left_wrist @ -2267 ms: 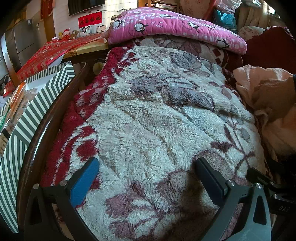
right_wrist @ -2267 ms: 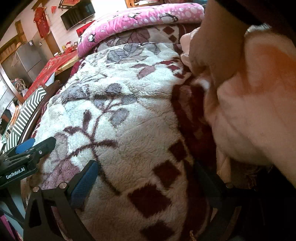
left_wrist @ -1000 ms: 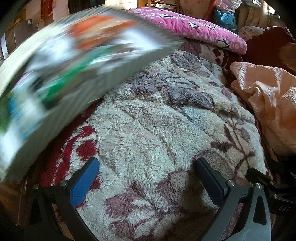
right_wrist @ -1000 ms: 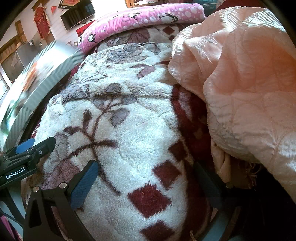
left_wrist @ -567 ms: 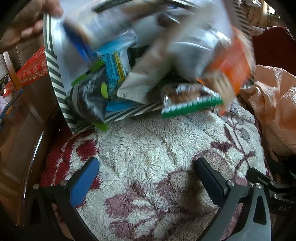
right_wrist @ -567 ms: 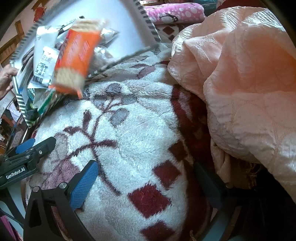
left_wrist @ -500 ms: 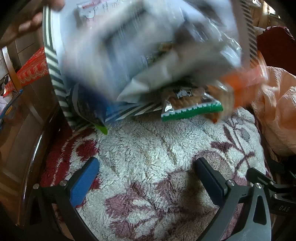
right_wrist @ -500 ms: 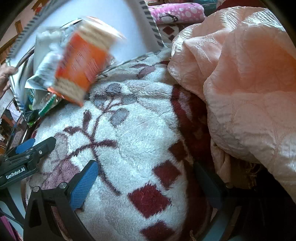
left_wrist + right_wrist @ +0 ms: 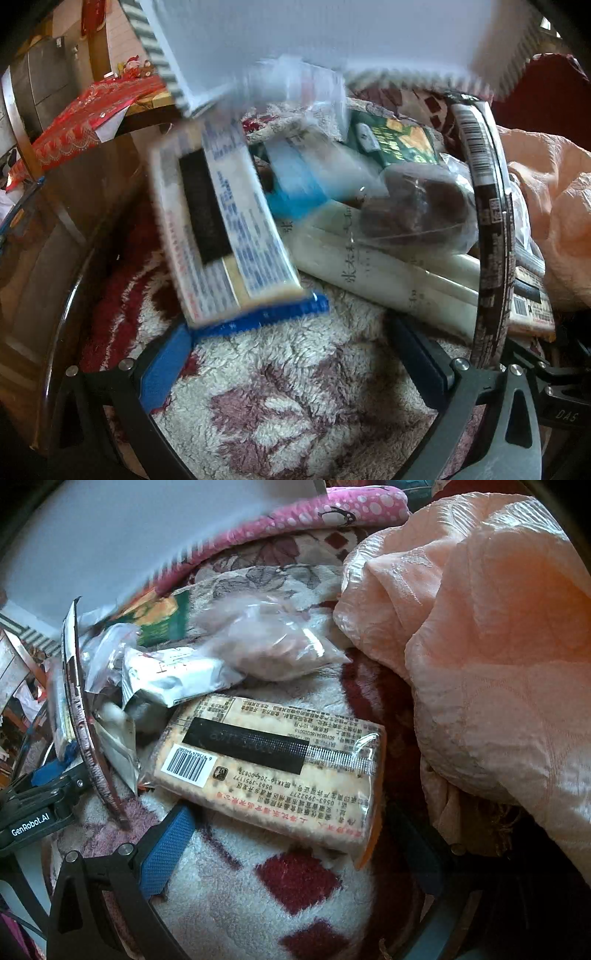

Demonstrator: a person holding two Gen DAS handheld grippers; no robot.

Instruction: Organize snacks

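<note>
At the far left of the left wrist view stood a dark wooden frame edge (image 9: 74, 280), and above the heap hung a striped-rimmed white cardboard box (image 9: 295, 44), tipped over the bed and blurred. Beneath it the fleecy cream-and-maroon floral blanket (image 9: 280, 387) carried a tumbled pile of snacks: a long clear-wrapped cracker pack with blue print and a black band (image 9: 221, 236), blurred and leaning on end just beyond the left gripper (image 9: 295, 354), whose jaws stood wide with nothing between them. Rightward lay a cream packet with black characters (image 9: 373, 266), a clear bag of dark brown pieces (image 9: 413, 206), a green foil pouch (image 9: 399, 144), and a thin dark-edged packet seen edge-on (image 9: 491, 229). In the right wrist view a flat cracker pack with a barcode and black band (image 9: 273, 764) lay on the blanket directly ahead of the right gripper (image 9: 295, 834), jaws likewise wide and empty, its far finger dim in shadow. Its long axis ran across the jaw line from lower right to upper left, so a grasp would probably want the wrist turned to close across the narrow width. That pack seemed the settled, nearer target, and the right hand the better placed. A peach quilted blanket (image 9: 480, 627) bulked at the far right.
</note>
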